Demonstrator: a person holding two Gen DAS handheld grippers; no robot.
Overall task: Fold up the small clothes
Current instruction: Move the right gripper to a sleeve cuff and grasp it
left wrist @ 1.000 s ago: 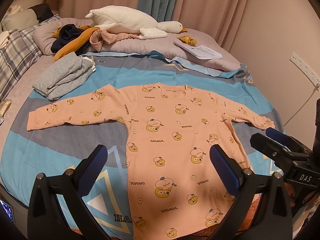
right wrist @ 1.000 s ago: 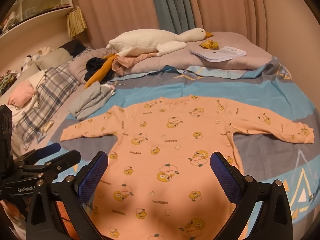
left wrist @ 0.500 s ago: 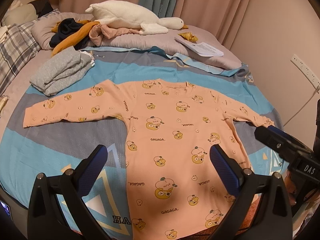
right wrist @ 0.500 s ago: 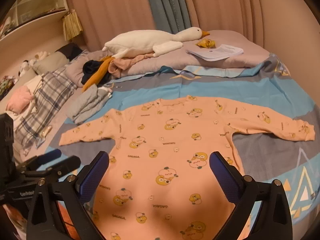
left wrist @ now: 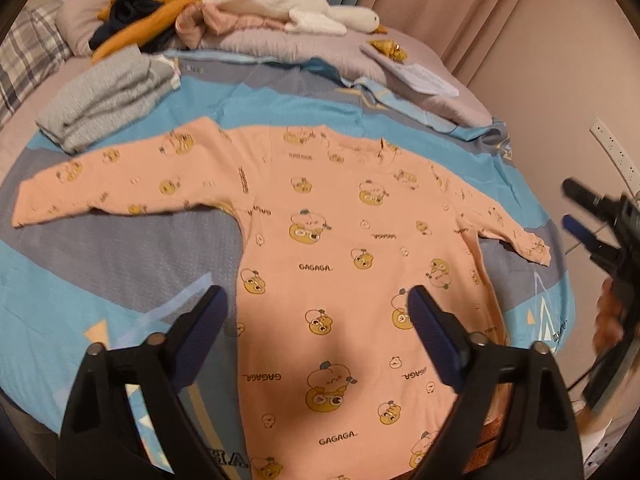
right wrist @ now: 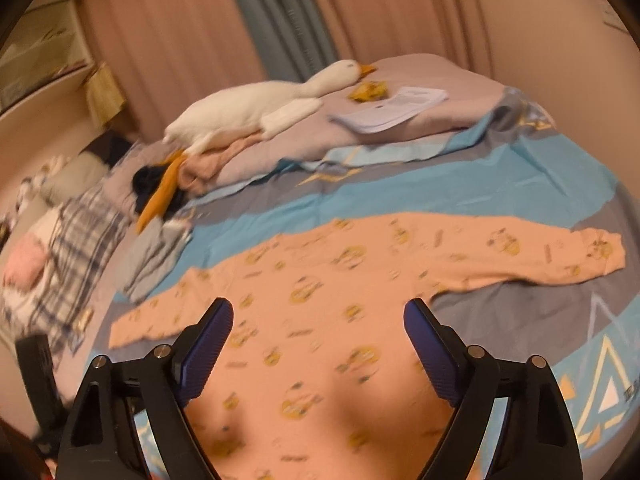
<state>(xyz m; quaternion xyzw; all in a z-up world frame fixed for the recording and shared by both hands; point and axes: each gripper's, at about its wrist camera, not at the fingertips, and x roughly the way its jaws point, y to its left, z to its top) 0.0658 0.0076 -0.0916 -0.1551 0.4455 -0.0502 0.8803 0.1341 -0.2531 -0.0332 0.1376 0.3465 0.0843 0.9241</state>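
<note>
Both hand-held grippers open and empty above a child's top spread flat on the bed.

The left hand-held gripper [left wrist: 314, 314] and right hand-held gripper [right wrist: 318, 326] should each pinch a sleeve cuff at 9 and 3 o'clock, folding inward evenly; the peach cartoon-print long-sleeve top [left wrist: 340, 256] is soft, limp knit on a smooth blue-grey bedsheet [left wrist: 100, 280].

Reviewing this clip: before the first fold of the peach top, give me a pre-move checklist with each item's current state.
1. peach top spread flat, both sleeves out: ok.
2. left gripper open, empty: ok.
3. right gripper open, empty: ok.
4. Neither gripper touching cloth yet: cannot tell, contact hidden by the fingers.
5. grey folded clothes lie close to one sleeve cuff, apart: ok.
6. Right wrist view sharp enough to aim: not ok, motion blur.
</note>
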